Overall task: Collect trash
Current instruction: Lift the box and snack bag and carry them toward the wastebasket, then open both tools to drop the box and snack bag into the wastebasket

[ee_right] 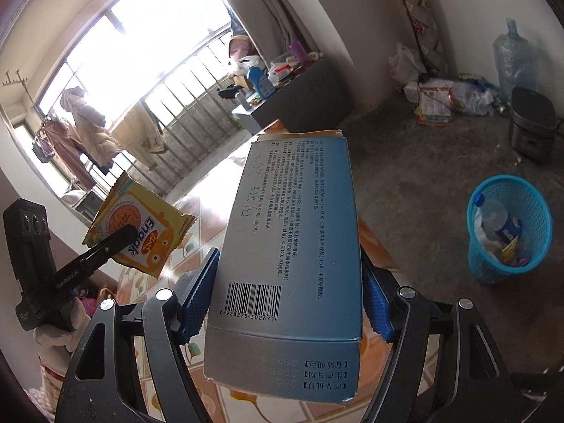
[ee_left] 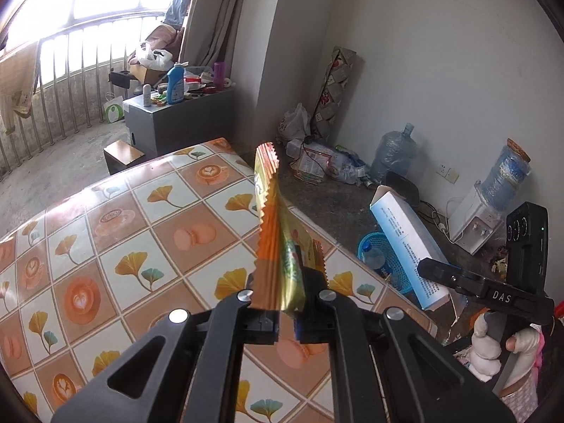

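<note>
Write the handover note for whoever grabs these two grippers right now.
Left gripper: shut on a yellow snack wrapper, held above the patterned table.
Right gripper: shut on a blue-and-white carton, also in the air.
Blue bin stands on the floor to the right, already holding a bottle and scraps.
Done: both pieces picked up.
Left: carry both over the bin and release.

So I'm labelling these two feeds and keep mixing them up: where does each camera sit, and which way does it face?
Left wrist: on the left gripper, facing over the table toward the corner; the right gripper and a hand show.
Right wrist: on the right gripper, facing window and floor; the left gripper shows.
Shared: snack wrapper, blue box, blue basket.
</note>
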Demonstrator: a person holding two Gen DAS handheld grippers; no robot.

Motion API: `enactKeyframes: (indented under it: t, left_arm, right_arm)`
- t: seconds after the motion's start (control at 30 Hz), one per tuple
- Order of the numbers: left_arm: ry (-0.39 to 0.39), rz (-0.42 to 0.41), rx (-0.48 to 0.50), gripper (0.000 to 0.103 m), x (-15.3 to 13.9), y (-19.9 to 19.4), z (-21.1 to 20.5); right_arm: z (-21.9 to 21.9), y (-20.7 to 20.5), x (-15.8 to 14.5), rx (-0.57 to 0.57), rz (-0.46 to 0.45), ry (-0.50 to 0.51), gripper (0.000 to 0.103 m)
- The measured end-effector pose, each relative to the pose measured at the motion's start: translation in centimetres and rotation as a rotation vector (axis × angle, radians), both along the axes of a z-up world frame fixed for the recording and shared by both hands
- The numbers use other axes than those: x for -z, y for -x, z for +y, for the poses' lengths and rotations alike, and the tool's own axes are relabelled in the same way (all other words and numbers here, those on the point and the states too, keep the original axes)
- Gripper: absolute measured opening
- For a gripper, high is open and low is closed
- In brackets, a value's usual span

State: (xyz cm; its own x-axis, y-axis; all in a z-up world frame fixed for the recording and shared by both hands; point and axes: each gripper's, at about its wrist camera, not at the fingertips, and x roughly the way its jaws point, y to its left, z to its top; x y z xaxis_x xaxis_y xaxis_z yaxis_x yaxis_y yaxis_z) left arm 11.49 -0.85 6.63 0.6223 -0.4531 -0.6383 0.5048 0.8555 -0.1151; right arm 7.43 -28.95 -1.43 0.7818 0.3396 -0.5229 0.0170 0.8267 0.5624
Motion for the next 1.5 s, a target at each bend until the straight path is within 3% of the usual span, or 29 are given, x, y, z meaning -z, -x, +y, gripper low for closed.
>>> enactKeyframes:
  t: [0.23,0.4,0.6,0.77,0.83,0.87,0.9,1.03,1.13,1.27,1.5]
  left_arm:
    - [-0.025,0.032,0.208,0.005,0.3,-2.4,-10.7]
    - [-0.055,0.154,0.356,0.005,3.6,-4.5,-19.6]
    - [-0.160,0.254,0.477,0.005,8.8,-6.4,-30.0]
    - [-0.207,0.285,0.528,0.006,12.2,-8.0,-37.6]
    - [-0.222,0.252,0.543,0.016,13.6,-8.8,-40.5]
    - [-0.250,0.240,0.544,0.042,14.8,-9.3,-41.9]
    - [-0.279,0.243,0.526,0.059,16.2,-9.9,-43.0]
    - [-0.318,0.349,0.413,0.059,20.4,-12.3,-44.3]
    - [-0.299,0.347,0.426,0.060,20.1,-12.3,-43.2]
    - [-0.299,0.271,0.446,0.064,18.0,-12.0,-41.8]
    - [-0.178,0.243,0.431,0.070,11.3,-10.4,-36.6]
  right_arm:
    - [-10.8,3.1,0.6,0.307,0.012,-0.034,0.069]
    - [-16.5,5.0,3.5,0.476,0.090,-0.103,0.069]
    - [-20.5,3.8,7.7,0.565,0.201,-0.148,0.069]
    - [-24.4,1.3,9.6,0.584,0.218,-0.194,0.071]
    - [-25.9,0.2,10.4,0.590,0.211,-0.209,0.075]
    - [-26.9,-0.5,11.4,0.586,0.216,-0.223,0.078]
    - [-27.8,-1.2,12.8,0.589,0.243,-0.239,0.080]
    - [-29.6,-2.5,20.3,0.665,0.484,-0.266,0.083]
    - [-28.6,-0.7,22.5,0.685,0.492,-0.343,0.083]
    - [-26.8,0.6,21.3,0.699,0.479,-0.304,0.083]
    - [-25.0,0.6,15.3,0.673,0.384,-0.194,0.083]
